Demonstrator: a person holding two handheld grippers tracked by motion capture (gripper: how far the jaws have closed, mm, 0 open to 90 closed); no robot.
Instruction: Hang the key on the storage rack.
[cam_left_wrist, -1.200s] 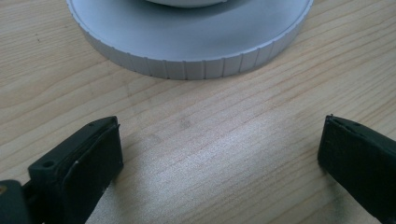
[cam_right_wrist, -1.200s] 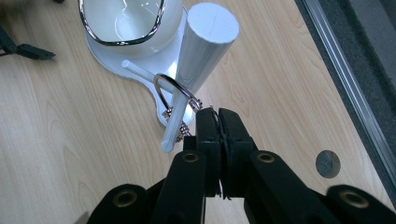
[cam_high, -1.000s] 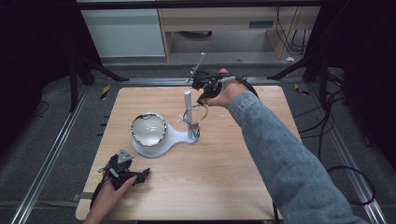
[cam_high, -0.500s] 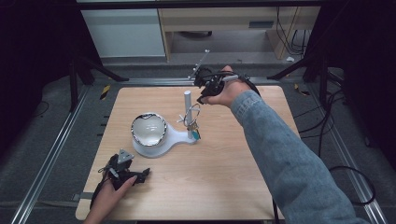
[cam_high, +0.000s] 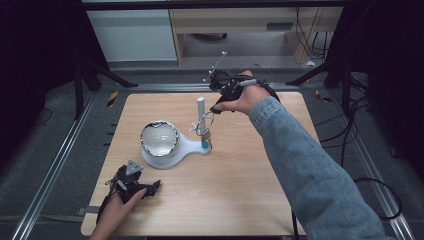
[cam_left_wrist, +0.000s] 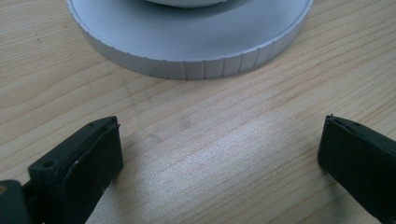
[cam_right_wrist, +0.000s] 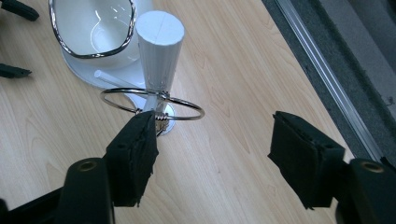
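Observation:
A white stand (cam_high: 172, 152) sits mid-table with a shiny metal bowl (cam_high: 159, 137) on its round end and an upright white post (cam_high: 200, 107) carrying a wire ring (cam_high: 204, 122) at its narrow end. My right gripper (cam_high: 216, 95) is raised above the far side of the post, open and empty. In the right gripper view the post (cam_right_wrist: 159, 51) and ring (cam_right_wrist: 152, 103) lie below, past my left jaw. My left gripper (cam_high: 145, 187) rests open near the table's front left. In the left gripper view the stand's ribbed rim (cam_left_wrist: 196, 53) lies ahead.
The wooden table (cam_high: 240, 185) has bare room at right and front. Metal rails (cam_high: 55, 165) run along both sides. A white cabinet (cam_high: 132, 35) and a wooden shelf unit (cam_high: 240, 25) stand behind the table, with cables on the floor at right.
My right gripper has lifted up and away from the post toward the table's far edge. The left gripper has stayed put.

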